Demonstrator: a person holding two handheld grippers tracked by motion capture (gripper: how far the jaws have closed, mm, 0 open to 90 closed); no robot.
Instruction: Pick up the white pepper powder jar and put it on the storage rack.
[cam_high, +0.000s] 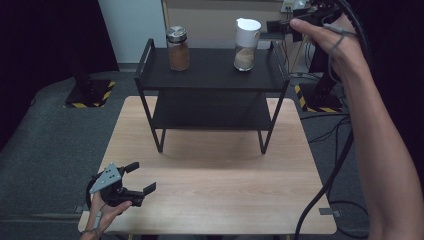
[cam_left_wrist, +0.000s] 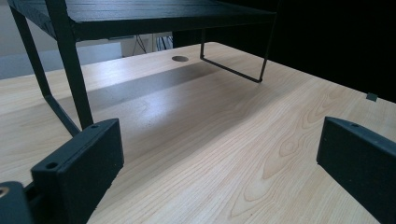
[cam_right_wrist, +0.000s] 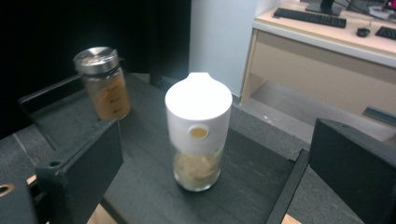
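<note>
A black two-tier shelf (cam_high: 212, 70) stands at the back of the wooden table (cam_high: 215, 195). On its top tier stand a silver-lidded glass jar (cam_high: 178, 49) of brown powder and a white-capped jar (cam_high: 246, 45) of tan grains. My right gripper (cam_high: 274, 30) hovers open just right of the white-capped jar (cam_right_wrist: 198, 133), which sits ahead between its spread jaws without touching them; the silver-lidded jar (cam_right_wrist: 102, 84) is farther left. My left gripper (cam_high: 144, 176) rests open near the table's front left corner, holding nothing, and faces the shelf legs (cam_left_wrist: 70, 70).
The shelf's lower tier (cam_high: 210, 112) is bare. A cable hole (cam_left_wrist: 180, 59) lies in the table beyond the shelf. A thick cable (cam_high: 325, 185) trails down past the table's right edge. A desk with a keyboard (cam_right_wrist: 310, 16) stands behind.
</note>
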